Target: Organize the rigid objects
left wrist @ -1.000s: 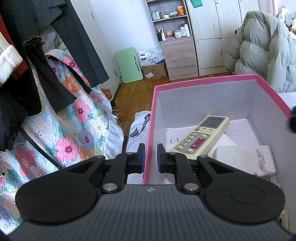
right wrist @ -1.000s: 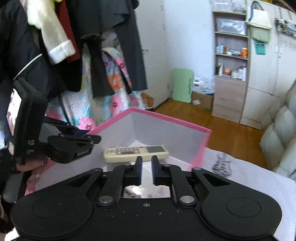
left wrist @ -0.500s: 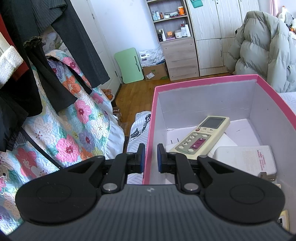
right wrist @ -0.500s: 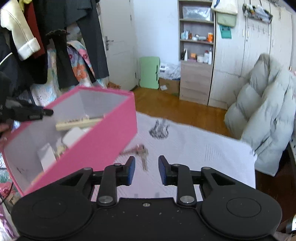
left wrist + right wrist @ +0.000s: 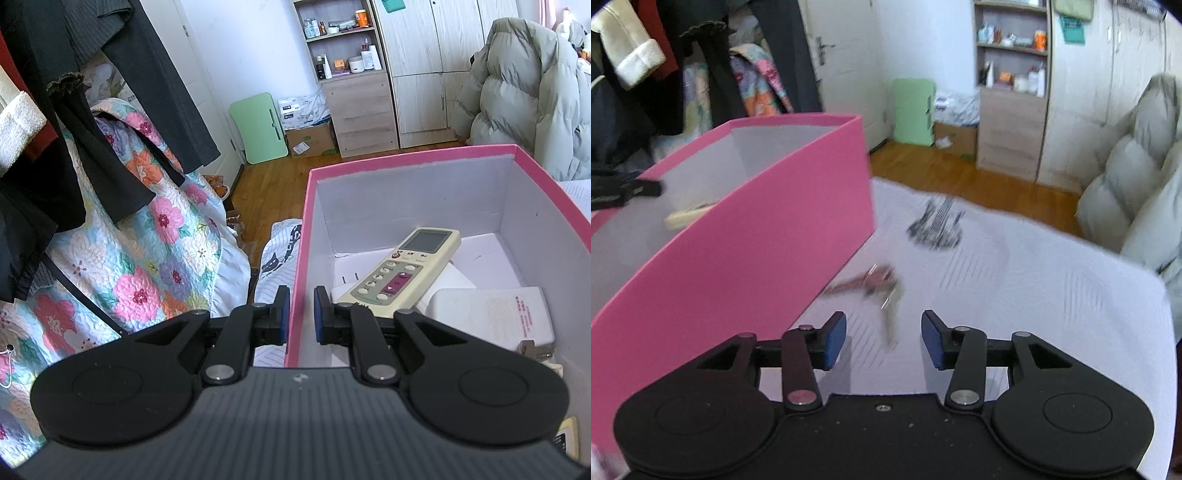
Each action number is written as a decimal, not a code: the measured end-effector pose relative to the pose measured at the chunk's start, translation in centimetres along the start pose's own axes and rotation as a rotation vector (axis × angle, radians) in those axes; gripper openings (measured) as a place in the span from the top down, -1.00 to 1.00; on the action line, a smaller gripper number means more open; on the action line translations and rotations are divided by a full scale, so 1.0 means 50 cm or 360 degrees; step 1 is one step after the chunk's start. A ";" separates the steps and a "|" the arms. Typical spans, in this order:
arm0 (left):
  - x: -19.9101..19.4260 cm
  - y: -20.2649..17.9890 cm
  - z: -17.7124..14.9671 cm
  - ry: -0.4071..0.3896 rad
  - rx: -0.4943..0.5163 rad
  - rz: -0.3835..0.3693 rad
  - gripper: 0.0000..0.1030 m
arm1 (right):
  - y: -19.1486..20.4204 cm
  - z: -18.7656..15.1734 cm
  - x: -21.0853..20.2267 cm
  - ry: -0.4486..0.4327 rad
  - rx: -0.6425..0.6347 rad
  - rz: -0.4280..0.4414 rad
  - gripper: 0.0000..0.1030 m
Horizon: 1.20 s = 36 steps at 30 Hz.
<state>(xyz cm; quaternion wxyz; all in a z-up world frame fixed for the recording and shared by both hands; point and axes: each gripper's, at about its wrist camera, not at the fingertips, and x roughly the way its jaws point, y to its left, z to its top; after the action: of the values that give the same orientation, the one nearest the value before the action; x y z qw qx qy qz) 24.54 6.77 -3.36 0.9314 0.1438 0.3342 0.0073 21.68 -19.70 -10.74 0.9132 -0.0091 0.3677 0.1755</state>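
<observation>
Since the frame one second earlier, the right gripper (image 5: 883, 341) has swung away from the pink box (image 5: 746, 258) and its fingers have spread from nearly closed to wide apart; the left-wrist view is practically unchanged.

Left-wrist view: the left gripper (image 5: 299, 314) is clamped on the near-left wall of the pink box (image 5: 406, 162), one blue pad outside the wall and one inside, at lower centre of the frame. Within the box, a cream remote control (image 5: 406, 271) lies diagonally, display end toward the far wall, resting on a flat white item (image 5: 458, 278). A white rectangular block (image 5: 491, 317) sits to its lower right, with a metal key (image 5: 535, 349) just beside the block's near edge. A floral quilt (image 5: 140, 266) fills the left of the frame.

Right-wrist view (motion-blurred): the right gripper holds nothing. A bunch of keys (image 5: 882, 291) lies on the white bedsheet (image 5: 1034, 295) at frame centre, just beyond and between the open fingertips and close beside the box's right wall; whether it touches the wall cannot be told. The box occupies the left half, the remote's pale edge visible inside, the left gripper's tip at far left.
</observation>
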 end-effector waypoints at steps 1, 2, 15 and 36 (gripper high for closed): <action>0.000 0.000 0.000 0.0001 -0.0001 0.0000 0.76 | -0.004 0.009 0.012 -0.0007 -0.0005 0.0004 0.02; 0.000 0.000 0.000 0.0001 -0.0001 0.0001 0.76 | -0.006 0.014 0.023 -0.0008 -0.0003 0.0024 0.02; 0.004 0.001 -0.002 0.0011 0.0002 0.0009 0.76 | 0.001 0.011 0.018 -0.0238 0.0110 0.0044 0.92; 0.011 0.000 0.000 0.0041 -0.0002 0.0012 0.75 | 0.153 0.176 -0.210 -0.0503 -0.0048 0.0192 0.92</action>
<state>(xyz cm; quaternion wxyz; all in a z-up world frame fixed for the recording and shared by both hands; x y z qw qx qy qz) 24.98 6.85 -3.70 0.9272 0.1443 0.3455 0.0129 18.04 -14.54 3.63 0.9472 0.0270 0.2166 0.2349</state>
